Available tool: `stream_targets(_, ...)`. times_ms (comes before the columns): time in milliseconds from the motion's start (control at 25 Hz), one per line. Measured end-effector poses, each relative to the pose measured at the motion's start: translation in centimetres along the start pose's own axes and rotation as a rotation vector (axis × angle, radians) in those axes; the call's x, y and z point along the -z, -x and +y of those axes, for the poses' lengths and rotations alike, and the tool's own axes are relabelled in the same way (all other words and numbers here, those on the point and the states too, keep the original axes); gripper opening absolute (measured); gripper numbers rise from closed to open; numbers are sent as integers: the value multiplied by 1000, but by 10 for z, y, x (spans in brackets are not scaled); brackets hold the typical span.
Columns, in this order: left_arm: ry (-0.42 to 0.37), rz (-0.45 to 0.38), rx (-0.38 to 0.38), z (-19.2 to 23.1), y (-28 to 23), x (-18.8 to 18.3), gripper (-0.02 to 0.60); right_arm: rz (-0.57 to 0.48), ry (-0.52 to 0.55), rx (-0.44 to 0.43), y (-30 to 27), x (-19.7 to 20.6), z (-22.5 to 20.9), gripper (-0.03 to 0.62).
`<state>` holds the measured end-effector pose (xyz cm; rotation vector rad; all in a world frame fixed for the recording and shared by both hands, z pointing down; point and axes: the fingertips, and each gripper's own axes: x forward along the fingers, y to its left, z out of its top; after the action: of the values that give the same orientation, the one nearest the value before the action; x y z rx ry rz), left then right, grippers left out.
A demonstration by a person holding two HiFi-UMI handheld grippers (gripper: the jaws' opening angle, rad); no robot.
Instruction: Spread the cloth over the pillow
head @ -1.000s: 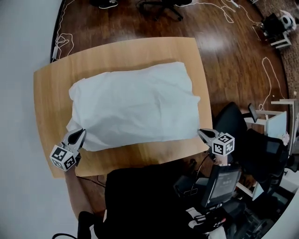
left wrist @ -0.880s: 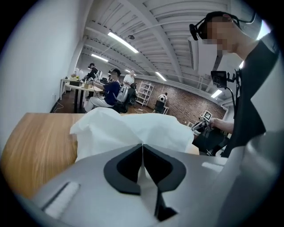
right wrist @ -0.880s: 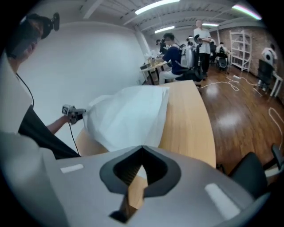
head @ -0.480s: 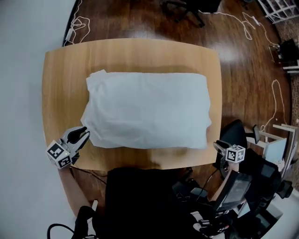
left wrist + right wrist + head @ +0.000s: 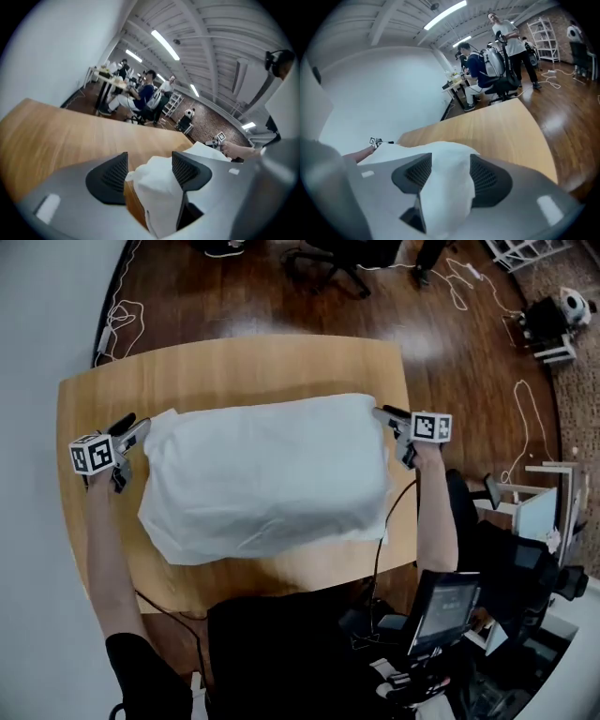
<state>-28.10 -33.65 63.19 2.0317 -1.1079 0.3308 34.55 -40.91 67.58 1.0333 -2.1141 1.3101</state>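
Both grippers have moved from the near corners of the cloth to its far corners. The left gripper point(image 5: 134, 426) is now at the far left corner of the soft white cloth point(image 5: 262, 474). The right gripper point(image 5: 386, 415) is at the far right corner. Both sets of jaws have just been opening, and they stand wide apart. A bunched bit of cloth sits between each pair of jaws, but the black ribbed pads point(image 5: 112, 174) do not squeeze it. So neither gripper is holding anything right now.

The cloth lies in the middle of the table and makes one big puffy shape. The pillow seems to be under it and does not show at all. This likely means the near side is done and the far corners come next. The jaws would need to close on those corners and tug them flat. The near left edge of the cloth looks a bit crooked.

The light brown wooden table point(image 5: 234, 362) has rounded corners. Around it is a dark shiny wood floor point(image 5: 450, 324) with thin white cables point(image 5: 521, 404) on it. A plain white wall point(image 5: 37, 334) is on the left, and a black office chair point(image 5: 323, 259) stands at the far side. Far off, people point(image 5: 143, 93) sit at desks under long ceiling lights point(image 5: 164, 44).
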Motion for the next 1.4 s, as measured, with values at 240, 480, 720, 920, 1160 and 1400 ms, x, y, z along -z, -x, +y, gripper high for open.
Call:
stream_targets(240, -123, 62, 142, -78, -62, -7, 8, 71, 396, 133, 37, -18, -7, 14)
stream_targets(480, -274, -241, 162, -98, 8, -145, 8, -219, 502, 181, 81, -105, 74, 8)
stream_targets(720, -270, -232, -104, -39, -66, -139, 178, -216, 436, 362, 16, -133, -8, 8)
stream_targets(920, -179, 6, -72, -11, -28, -22, 264, -121, 251, 357, 23, -67, -77, 227)
stream_targets(1160, -82, 194, 159, -62, 47, 152, 262, -190, 168, 19, 89, 31, -24, 236)
stream_targets(1400, -37, -47, 154, -74, 59, 144, 15, -149, 168, -202, 122, 118, 40, 238)
